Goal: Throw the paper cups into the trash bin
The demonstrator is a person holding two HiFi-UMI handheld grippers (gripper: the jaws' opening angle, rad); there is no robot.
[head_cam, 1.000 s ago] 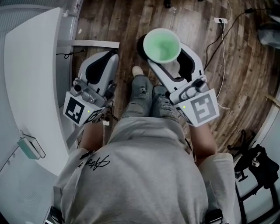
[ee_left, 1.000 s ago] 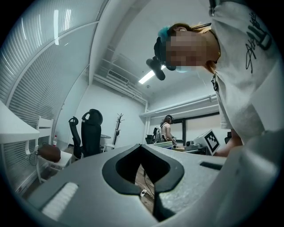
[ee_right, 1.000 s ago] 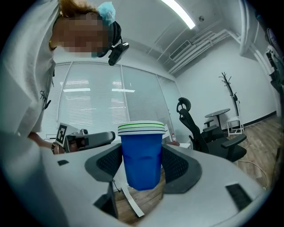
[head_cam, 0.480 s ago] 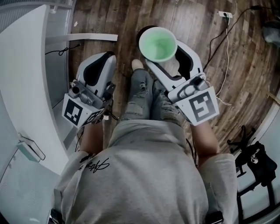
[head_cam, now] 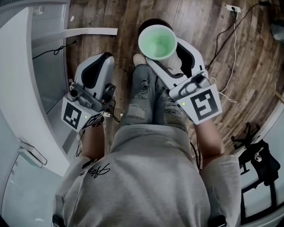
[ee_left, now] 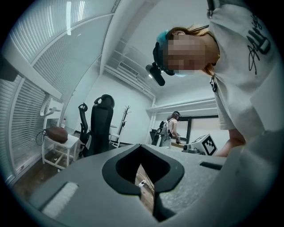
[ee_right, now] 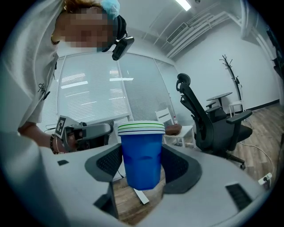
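In the head view my right gripper (head_cam: pixel 165 52) is shut on a stack of paper cups (head_cam: pixel 157 42), whose green inside faces up, held over the wooden floor in front of the person's knees. The right gripper view shows the outer cup (ee_right: pixel 142 155) as blue, upright and squeezed between the two dark pads of the right gripper (ee_right: pixel 142 167). A dark round thing (head_cam: pixel 153 21) shows just beyond the cup's rim, mostly hidden; I cannot tell what it is. My left gripper (head_cam: pixel 98 66) is shut and empty by the left knee. In its own view the left gripper (ee_left: pixel 146 179) holds nothing.
A white table (head_cam: pixel 22 80) curves along the left. A white strip (head_cam: pixel 88 32) lies on the floor beside it. Cables (head_cam: pixel 230 53) and a power strip (head_cam: pixel 234 8) run across the floor at right. A black bag (head_cam: pixel 262 159) sits at lower right. An office chair (ee_right: pixel 208 119) stands nearby.
The view has swung: the white table and the floor strip have slid left and up. The right gripper with the cups has drifted slightly left. Both grippers stay shut.
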